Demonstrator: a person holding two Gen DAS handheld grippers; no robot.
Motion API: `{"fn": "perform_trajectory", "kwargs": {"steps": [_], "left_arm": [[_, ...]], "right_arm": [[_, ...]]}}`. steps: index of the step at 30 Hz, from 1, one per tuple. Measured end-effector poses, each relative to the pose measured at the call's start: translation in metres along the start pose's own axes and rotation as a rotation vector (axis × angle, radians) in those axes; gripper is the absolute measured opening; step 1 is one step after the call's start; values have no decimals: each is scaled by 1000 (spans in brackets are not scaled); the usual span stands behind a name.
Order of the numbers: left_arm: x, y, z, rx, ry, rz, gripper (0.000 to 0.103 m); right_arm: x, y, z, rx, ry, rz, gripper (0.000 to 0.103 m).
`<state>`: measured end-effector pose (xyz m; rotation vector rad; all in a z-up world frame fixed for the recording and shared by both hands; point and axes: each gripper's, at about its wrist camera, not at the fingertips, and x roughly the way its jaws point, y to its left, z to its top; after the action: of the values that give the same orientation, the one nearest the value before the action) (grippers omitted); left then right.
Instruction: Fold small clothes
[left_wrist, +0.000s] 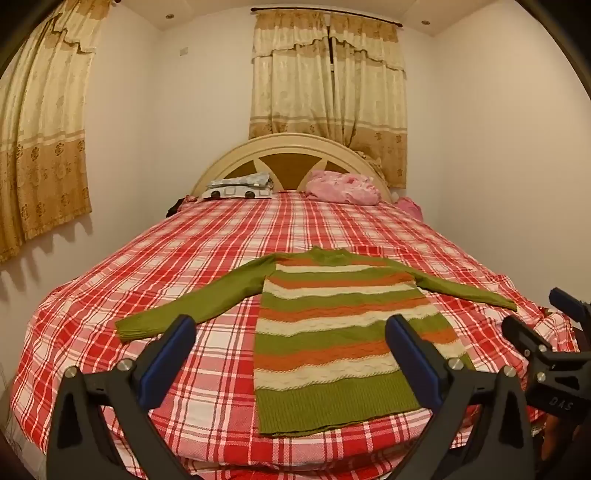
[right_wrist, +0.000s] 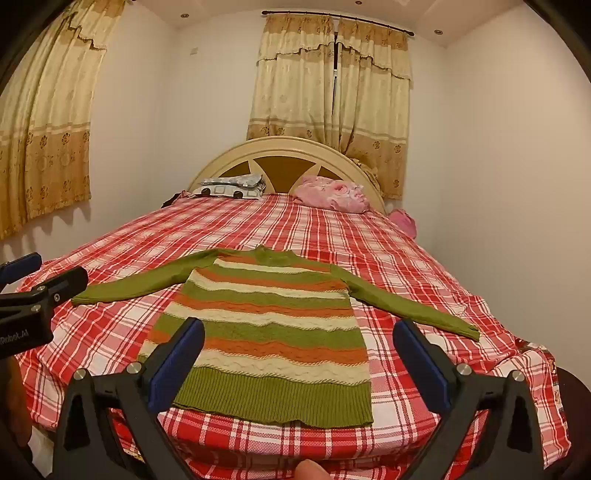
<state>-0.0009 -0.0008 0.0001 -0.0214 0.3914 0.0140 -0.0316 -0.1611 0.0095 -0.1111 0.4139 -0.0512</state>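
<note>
Green, orange and cream stripes run across the small knitted long-sleeved sweater (left_wrist: 325, 332) that lies flat and face up on the red-and-white plaid bedspread (left_wrist: 184, 236), its ribbed green hem nearest me at the foot of the bed and its neck pointing toward the cream arched wooden headboard (left_wrist: 291, 155). Both plain green sleeves are stretched out to the sides, one toward each edge of the mattress. No fold has been made yet: body, sleeves and hem all lie spread in a single layer, so by my reckoning the whole job is still ahead, sleeves in first and then the body doubled over. My left gripper (left_wrist: 291, 354) hovers above the near edge of the bed with its blue-padded jaws wide apart and nothing between them; my right gripper (right_wrist: 299, 354) hangs beside it, equally wide and equally empty, over the hem. Neither touches the knit. Far off by the headboard sit a crumpled pink cloth (right_wrist: 332, 195) and a patterned white pillow (left_wrist: 236, 188), well apart from the sweater.
</note>
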Motion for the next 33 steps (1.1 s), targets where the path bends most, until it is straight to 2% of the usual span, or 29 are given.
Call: {"fn": "perform_trajectory", "kwargs": {"steps": [10,33], "left_arm": [[0,11,-3,-24,9,6,103],[10,10,-5,-21,25,26,103]], "right_arm": [[8,-4,-3,-10,-2,-4,102],[13,-4,-9,-5,13,-4,102]]}}
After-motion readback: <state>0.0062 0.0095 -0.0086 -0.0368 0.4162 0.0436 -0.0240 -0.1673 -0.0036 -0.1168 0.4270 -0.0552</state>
